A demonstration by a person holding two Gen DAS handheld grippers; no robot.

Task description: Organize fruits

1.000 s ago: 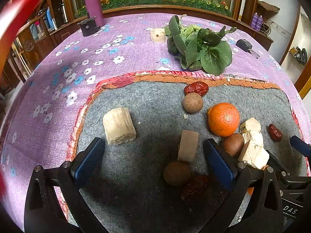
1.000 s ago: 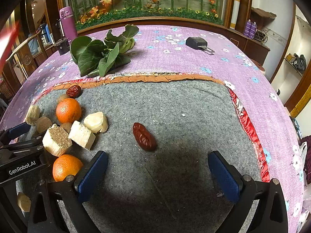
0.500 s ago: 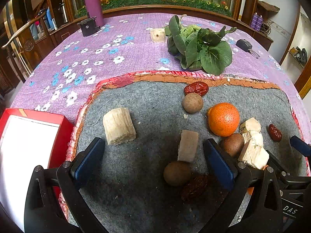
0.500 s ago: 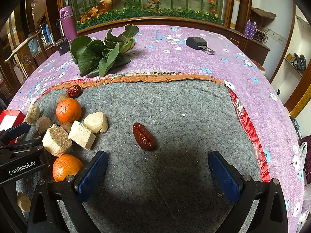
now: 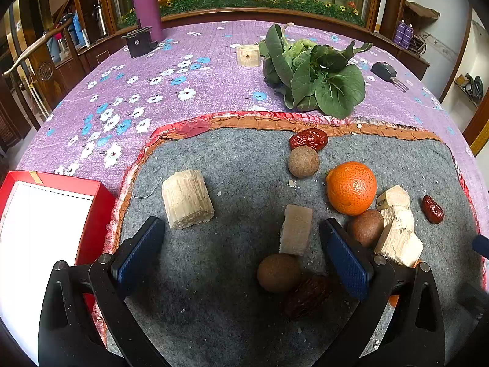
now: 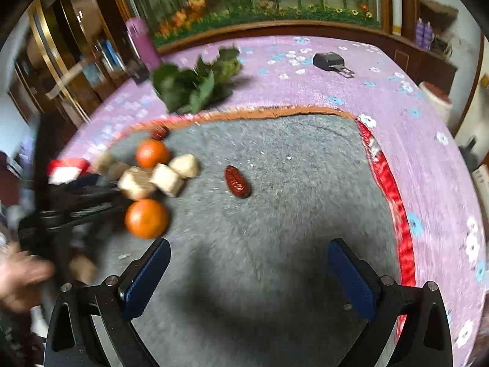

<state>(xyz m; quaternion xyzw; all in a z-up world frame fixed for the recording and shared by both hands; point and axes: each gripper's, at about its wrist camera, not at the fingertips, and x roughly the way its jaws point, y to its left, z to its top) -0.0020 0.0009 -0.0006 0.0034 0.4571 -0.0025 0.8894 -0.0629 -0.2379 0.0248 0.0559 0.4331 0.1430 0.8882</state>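
On the grey felt mat (image 5: 238,159) lie an orange (image 5: 351,188), brown round fruits (image 5: 303,162) (image 5: 278,272) (image 5: 365,227), red dates (image 5: 308,139) (image 5: 432,209) (image 5: 307,295) and pale cane chunks (image 5: 187,198) (image 5: 295,229) (image 5: 398,238). My left gripper (image 5: 241,255) is open low over the mat, with a cane chunk and a brown fruit between its fingers. My right gripper (image 6: 249,278) is open and empty above the mat (image 6: 290,214). A red date (image 6: 237,182), two oranges (image 6: 146,218) (image 6: 152,153) and cane chunks (image 6: 166,179) lie ahead of it, to the left.
A red box with a white inside (image 5: 45,214) lies left of the mat. Leafy greens (image 5: 314,73), a wood block (image 5: 248,56), a purple flask (image 5: 146,3), a black holder (image 5: 139,42) and a car key (image 5: 386,72) lie on the purple flowered cloth. The left gripper's body (image 6: 76,208) and a hand (image 6: 18,278) show at left.
The red box has come to rest left of the mat. My right gripper has risen and turned, so its view is blurred. My left gripper has not moved.
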